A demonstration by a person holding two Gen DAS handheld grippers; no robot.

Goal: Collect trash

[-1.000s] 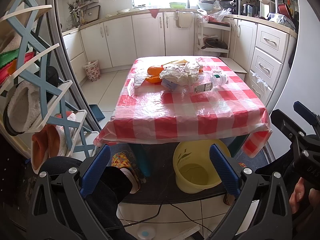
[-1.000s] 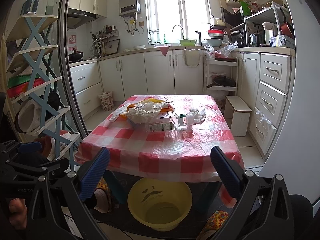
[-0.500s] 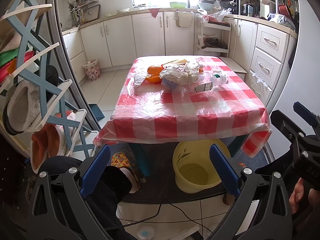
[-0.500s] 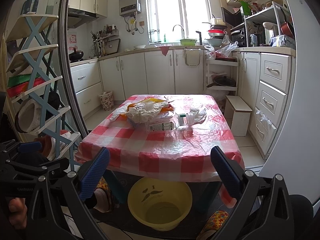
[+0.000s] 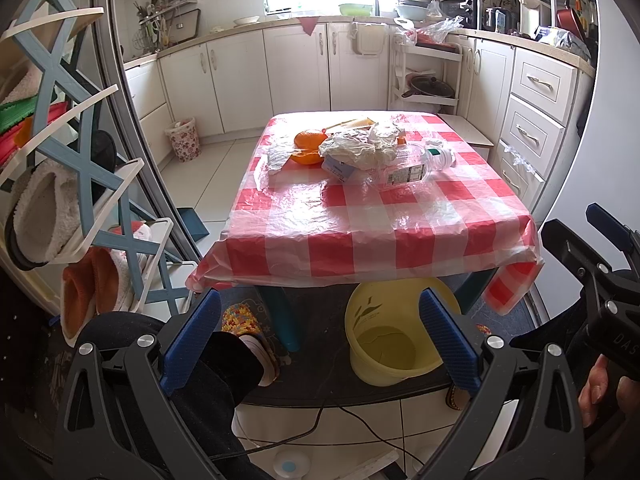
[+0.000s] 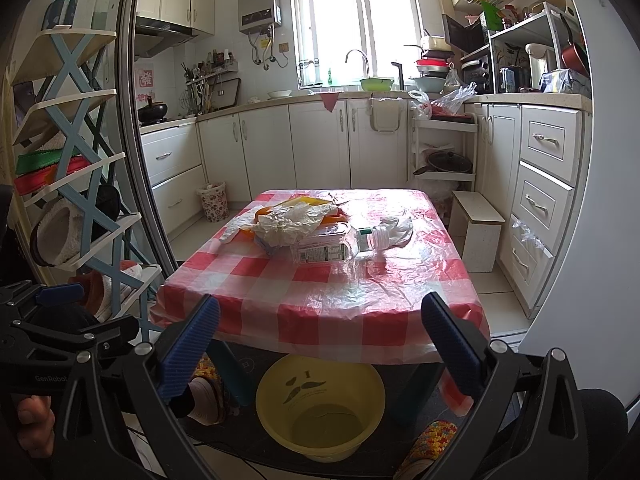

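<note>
Yellow bin (image 6: 320, 412) — under table (image 6: 320, 304)

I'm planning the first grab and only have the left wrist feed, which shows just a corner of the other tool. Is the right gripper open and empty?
Observer: Yes. In the right wrist view the right gripper has its jaws wide apart with nothing between them.
Operator: What is it pointed at?
Observer: The near edge of the table, with the yellow bin centred below, between its fingers; the bin has a moustache print on its inner wall.
Operator: Anything up on the wall that my view cuts off?
Observer: A water heater hangs just left of the window.
</note>
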